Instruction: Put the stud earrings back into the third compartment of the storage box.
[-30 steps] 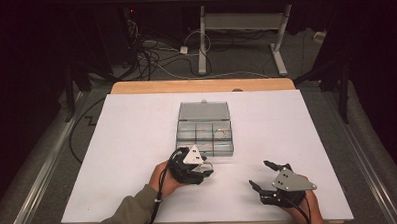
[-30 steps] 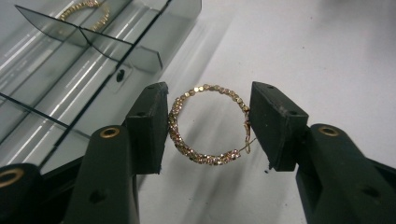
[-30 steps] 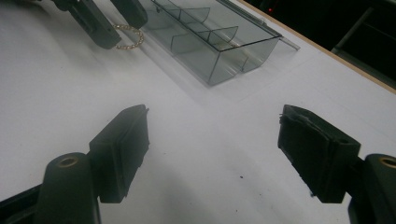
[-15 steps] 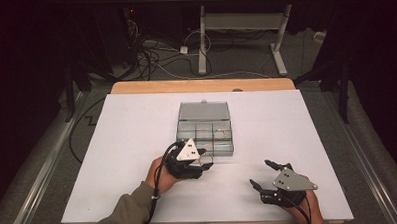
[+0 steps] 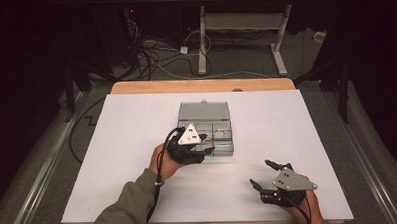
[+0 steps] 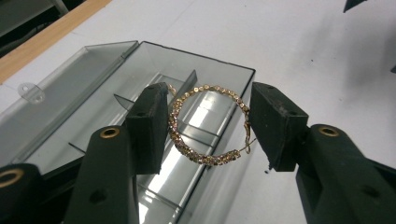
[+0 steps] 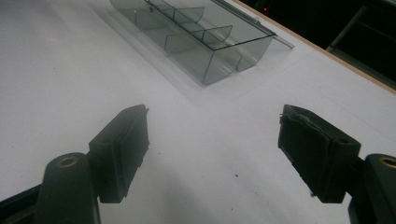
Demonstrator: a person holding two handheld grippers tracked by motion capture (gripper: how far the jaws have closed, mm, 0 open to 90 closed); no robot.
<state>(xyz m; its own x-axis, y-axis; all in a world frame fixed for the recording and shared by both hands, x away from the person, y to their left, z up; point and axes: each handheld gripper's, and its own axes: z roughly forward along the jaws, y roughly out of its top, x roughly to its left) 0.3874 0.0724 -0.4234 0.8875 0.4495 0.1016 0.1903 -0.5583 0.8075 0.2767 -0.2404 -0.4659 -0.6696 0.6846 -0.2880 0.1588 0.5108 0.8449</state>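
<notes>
Left gripper view — gold hoop earring (image 6: 208,125) is clamped across its width by the left gripper (image 6: 205,126), above the clear compartment box (image 6: 70,105) | right gripper (image 7: 212,149) is held wide, empty, near the box | risk: thin hoop could be twisted free — pads grip only its rim.

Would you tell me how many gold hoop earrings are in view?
1: the gold hoop earring is clamped between the left gripper jaws above the clear compartment box. More may be hidden inside.
</notes>
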